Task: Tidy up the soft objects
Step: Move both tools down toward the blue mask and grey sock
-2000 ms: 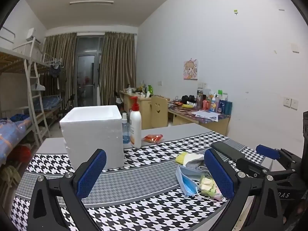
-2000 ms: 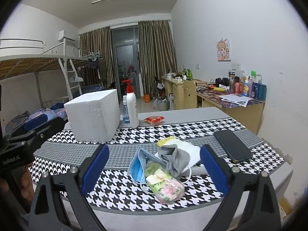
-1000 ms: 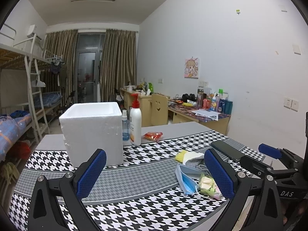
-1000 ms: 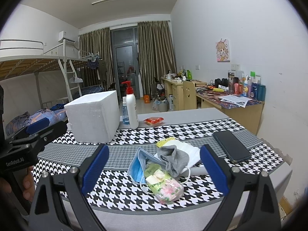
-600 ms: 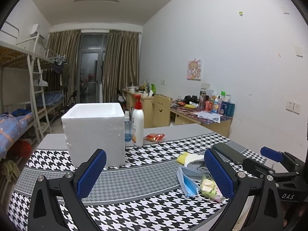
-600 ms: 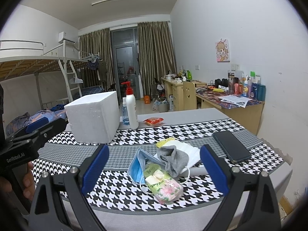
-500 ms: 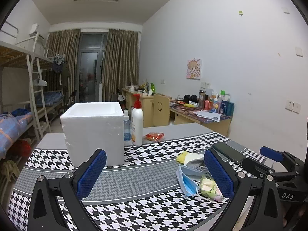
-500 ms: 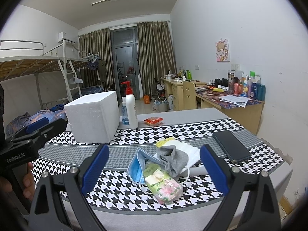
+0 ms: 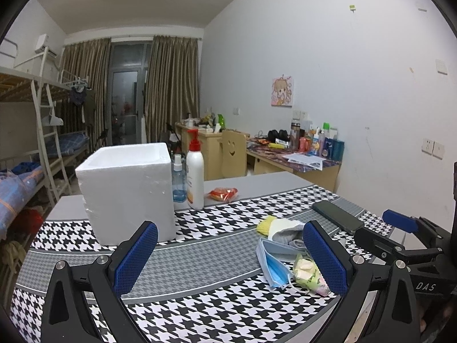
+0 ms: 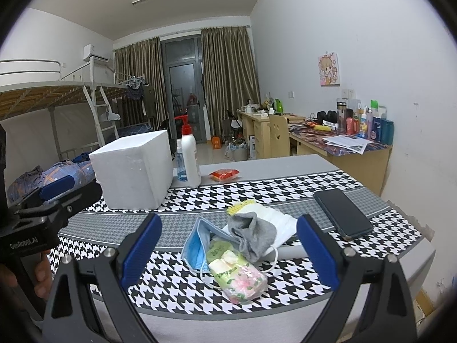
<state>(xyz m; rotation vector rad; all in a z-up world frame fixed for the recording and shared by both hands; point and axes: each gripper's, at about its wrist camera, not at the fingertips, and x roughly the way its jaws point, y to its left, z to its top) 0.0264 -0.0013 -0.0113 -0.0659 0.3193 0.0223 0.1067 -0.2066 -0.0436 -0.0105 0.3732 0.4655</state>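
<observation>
A heap of soft things lies on the houndstooth tablecloth: a blue face mask (image 10: 197, 243), a grey sock (image 10: 254, 234), a white mask (image 10: 278, 218) with a yellow bit, and a green tissue pack (image 10: 237, 274). The same heap appears in the left wrist view as the blue mask (image 9: 271, 263) and tissue pack (image 9: 307, 271). A white foam box (image 9: 128, 188) (image 10: 134, 168), open at the top, stands at the back left. My left gripper (image 9: 228, 257) is open and empty, left of the heap. My right gripper (image 10: 228, 251) is open, just in front of the heap.
A pump bottle (image 10: 190, 157) and a small blue spray bottle (image 10: 180, 165) stand beside the box, with a red snack packet (image 10: 224, 175) behind. A black phone (image 10: 341, 213) lies at the right. The table's near edge (image 10: 257, 314) runs below the heap. Desks and a bunk bed stand beyond.
The left wrist view has risen and swung slightly, so the foam box sits a little lower and more central. The right gripper has barely moved. Nothing on the table has shifted.
</observation>
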